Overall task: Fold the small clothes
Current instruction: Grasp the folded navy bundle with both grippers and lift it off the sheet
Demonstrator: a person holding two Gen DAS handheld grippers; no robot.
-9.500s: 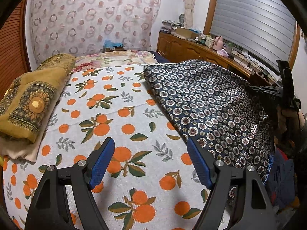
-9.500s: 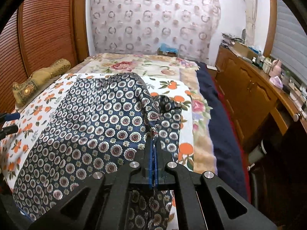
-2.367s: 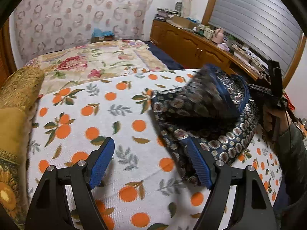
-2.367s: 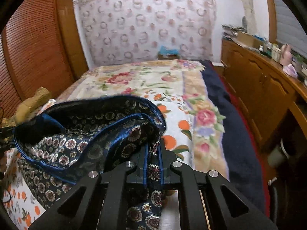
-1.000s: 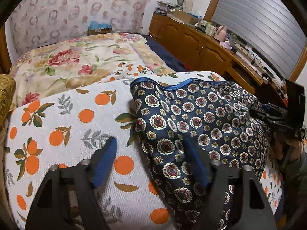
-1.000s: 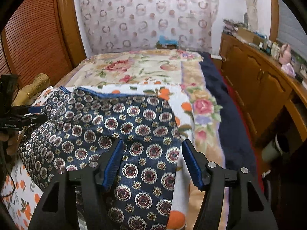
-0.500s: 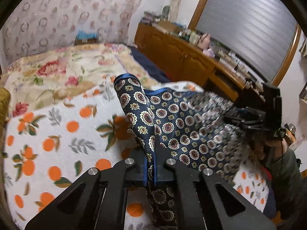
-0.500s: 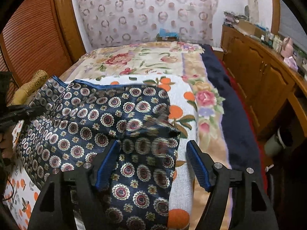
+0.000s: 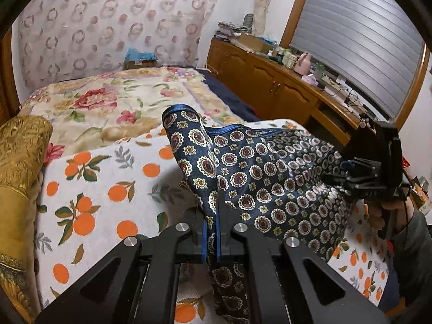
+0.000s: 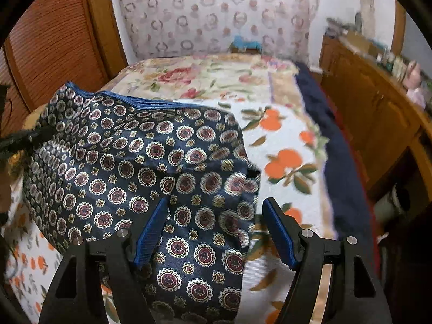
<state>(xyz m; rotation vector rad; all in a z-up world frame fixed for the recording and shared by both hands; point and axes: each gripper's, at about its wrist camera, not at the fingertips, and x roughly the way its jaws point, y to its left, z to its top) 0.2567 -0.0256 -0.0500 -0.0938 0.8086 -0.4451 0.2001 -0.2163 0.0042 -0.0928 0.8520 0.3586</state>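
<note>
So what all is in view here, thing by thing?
patterned cloth: one, navy with medallions, lifted at one corner over the bed.
orange-print sheet: one, white and orange, under the cloth.
floral blanket: one, cream and red, further up the bed.
gold cushion: one, at the bed's left edge.
wooden cabinet: one, brown, along the right wall, cluttered on top.
left hand-held gripper: black, blue pads, shut on the cloth.
right hand-held gripper: open around the cloth's edge.
</note>
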